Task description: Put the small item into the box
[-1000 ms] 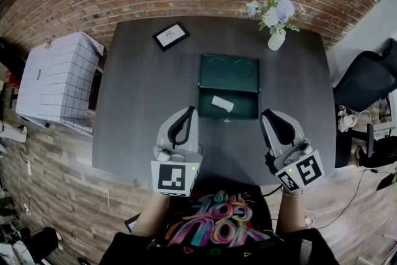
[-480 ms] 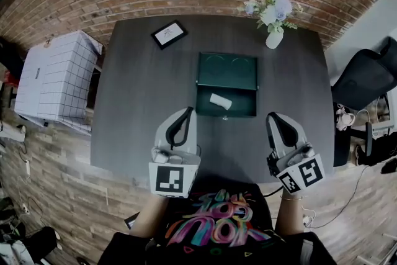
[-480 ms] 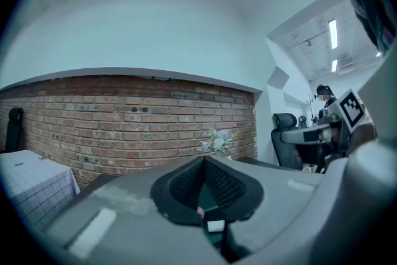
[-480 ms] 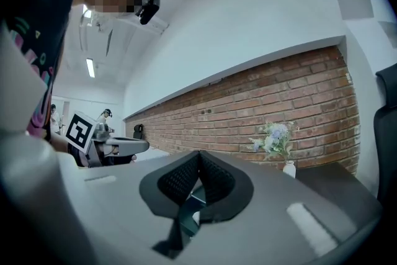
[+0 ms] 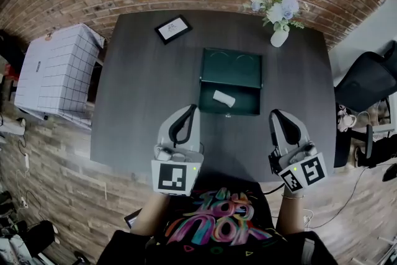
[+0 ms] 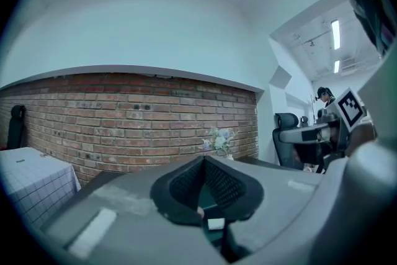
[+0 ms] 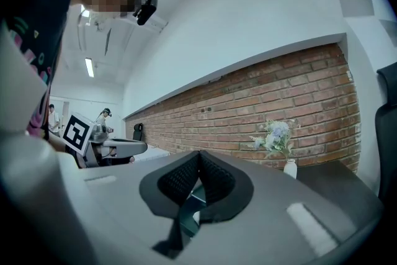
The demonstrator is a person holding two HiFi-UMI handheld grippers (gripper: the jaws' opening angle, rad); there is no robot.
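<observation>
A dark green box (image 5: 231, 69) lies open in the middle of the grey table (image 5: 142, 108), its lid folded back. A small white item (image 5: 223, 98) rests in the box's front tray. Both grippers hover short of the box, near the table's front edge. My left gripper (image 5: 191, 109) is shut and empty, pointing at the box's left front corner. My right gripper (image 5: 275, 113) is shut and empty, to the right of the box. Past the closed tips of the left gripper (image 6: 203, 159) I glimpse the white item (image 6: 216, 223). The right gripper (image 7: 198, 153) points toward the green box (image 7: 197, 197).
A framed picture (image 5: 173, 28) lies at the table's back left, and a white vase of flowers (image 5: 278, 37) stands at the back right. A checked white cloth-covered stand (image 5: 56, 71) sits left of the table, a black office chair (image 5: 369, 80) to the right.
The right gripper has drawn back a little from the box, toward the person and rightward. The left gripper has barely moved. The item stays in the box.
</observation>
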